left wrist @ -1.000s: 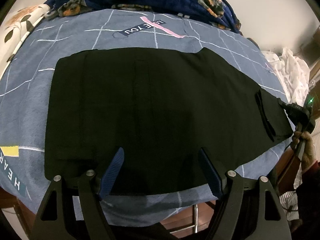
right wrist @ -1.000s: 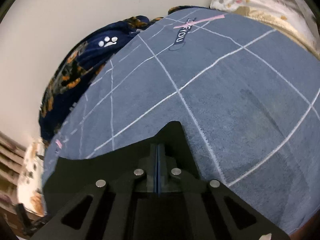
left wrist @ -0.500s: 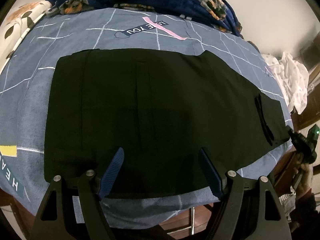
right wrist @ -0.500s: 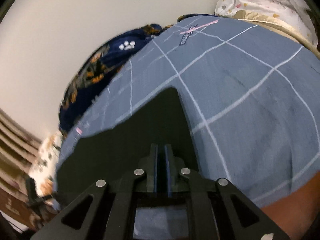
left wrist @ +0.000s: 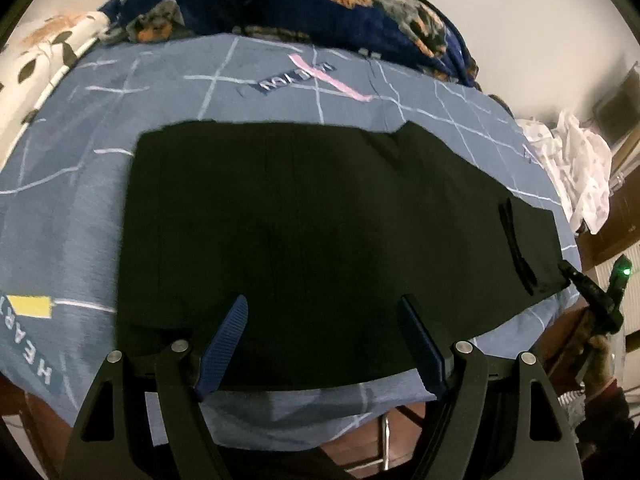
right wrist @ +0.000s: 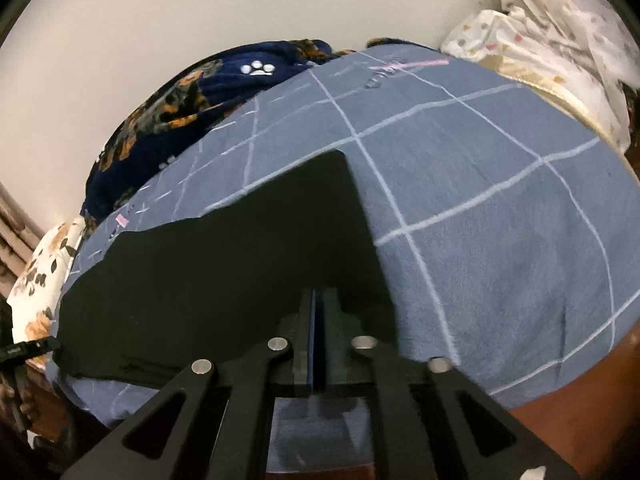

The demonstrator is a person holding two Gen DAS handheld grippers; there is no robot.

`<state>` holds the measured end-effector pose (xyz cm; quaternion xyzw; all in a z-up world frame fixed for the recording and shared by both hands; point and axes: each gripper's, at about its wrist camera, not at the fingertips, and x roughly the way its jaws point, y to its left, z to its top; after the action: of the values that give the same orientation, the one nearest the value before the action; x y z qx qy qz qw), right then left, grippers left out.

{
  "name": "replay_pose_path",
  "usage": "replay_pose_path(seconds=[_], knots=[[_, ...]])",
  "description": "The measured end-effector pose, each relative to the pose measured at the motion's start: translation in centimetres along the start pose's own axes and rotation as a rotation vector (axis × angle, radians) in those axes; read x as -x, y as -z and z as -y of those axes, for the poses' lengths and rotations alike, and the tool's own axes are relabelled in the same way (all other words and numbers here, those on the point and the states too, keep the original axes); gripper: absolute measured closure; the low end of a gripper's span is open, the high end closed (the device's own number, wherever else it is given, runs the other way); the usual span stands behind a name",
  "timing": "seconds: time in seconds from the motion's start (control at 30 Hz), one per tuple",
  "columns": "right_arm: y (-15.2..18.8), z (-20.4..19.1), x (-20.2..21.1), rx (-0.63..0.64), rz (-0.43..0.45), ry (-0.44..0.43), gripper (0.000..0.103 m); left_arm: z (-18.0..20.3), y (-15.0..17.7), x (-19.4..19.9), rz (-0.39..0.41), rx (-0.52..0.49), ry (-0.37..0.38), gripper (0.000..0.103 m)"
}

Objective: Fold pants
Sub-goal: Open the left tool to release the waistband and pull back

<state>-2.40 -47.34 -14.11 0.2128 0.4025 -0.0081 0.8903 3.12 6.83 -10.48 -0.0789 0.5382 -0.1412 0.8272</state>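
Black pants lie flat across a blue checked bedsheet, stretched left to right. My left gripper hovers over their near edge, open wide, with nothing between its blue pads. In the right wrist view the pants spread away to the left. My right gripper sits low over their right end, its jaws almost together with only a thin slit, and I see no cloth between them. In the left wrist view its black fingers lie just past the pants' right corner, held by a hand.
A dark blue printed blanket is bunched along the far side of the bed. A white floral pillow lies at the far left, and crumpled white cloth at the right. Brown wood shows below the near edge of the bedsheet.
My right gripper has drawn back from the pants' right end toward the bed's edge and rolled, and a thin slit has appeared between its jaws. The left gripper and the pants have stayed put.
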Motion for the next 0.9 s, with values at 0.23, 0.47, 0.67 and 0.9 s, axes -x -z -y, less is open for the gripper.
replay_pose_path(seconds=[0.23,0.47,0.67,0.9], knots=[[0.3,-4.8,-1.5,0.18,-0.059,0.025,0.093,-3.3,-0.5,1.5,0.036,0.057,-0.024,0.026],[0.3,-5.5,-1.5,0.187,-0.089,0.045,0.092,-8.2,-0.9,2.1,0.038,0.125,-0.021,0.026],[-0.6,-9.2,0.0,0.211,-0.056,-0.04,0.09,-11.2,-1.8,1.5,0.032,0.076,0.042,0.037],[-0.2,-14.3,-0.4,0.247,-0.077,-0.147,0.076,-12.5,-3.1,-1.7,-0.069,0.086,0.139,0.04]])
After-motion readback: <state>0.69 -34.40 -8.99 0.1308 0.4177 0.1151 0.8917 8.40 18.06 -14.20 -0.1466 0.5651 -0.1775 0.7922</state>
